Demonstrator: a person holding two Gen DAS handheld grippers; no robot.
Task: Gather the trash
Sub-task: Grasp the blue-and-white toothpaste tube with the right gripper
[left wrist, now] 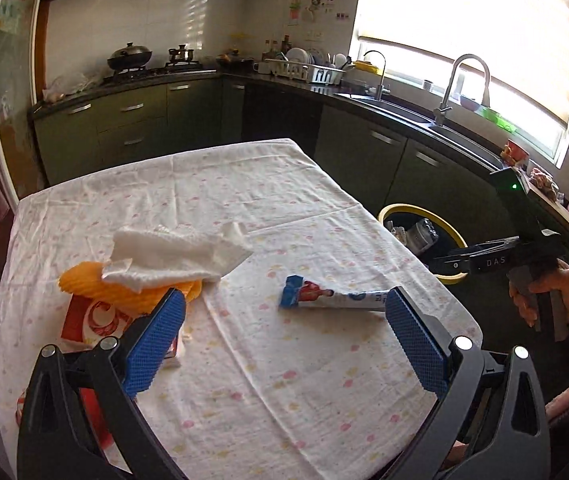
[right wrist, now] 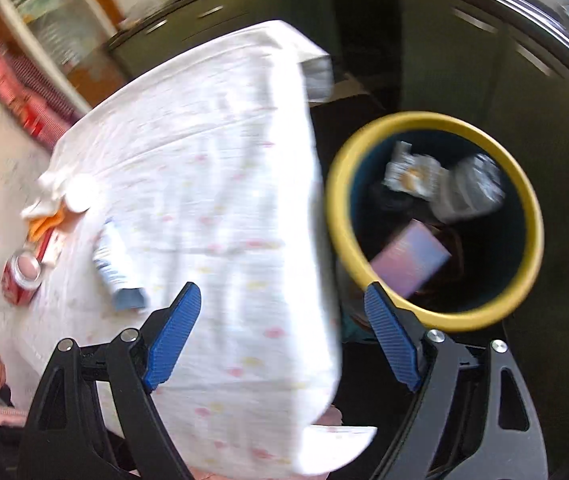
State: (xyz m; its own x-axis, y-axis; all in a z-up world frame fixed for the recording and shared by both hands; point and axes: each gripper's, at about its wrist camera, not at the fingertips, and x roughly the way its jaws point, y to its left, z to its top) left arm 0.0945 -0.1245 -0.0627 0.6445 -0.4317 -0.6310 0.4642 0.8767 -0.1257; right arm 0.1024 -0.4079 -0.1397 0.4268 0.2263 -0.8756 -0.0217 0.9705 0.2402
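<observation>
A flattened blue-and-white tube wrapper (left wrist: 334, 297) lay near the cloth-covered tabletop's (left wrist: 244, 380) right edge, beside crumpled white paper towel (left wrist: 176, 254) on orange foam netting (left wrist: 84, 280). Off that edge stood a yellow-rimmed bin (right wrist: 436, 216). Both the left gripper (left wrist: 284, 344) and the right gripper (right wrist: 280, 340) had their fingers spread wide, holding nothing.
</observation>
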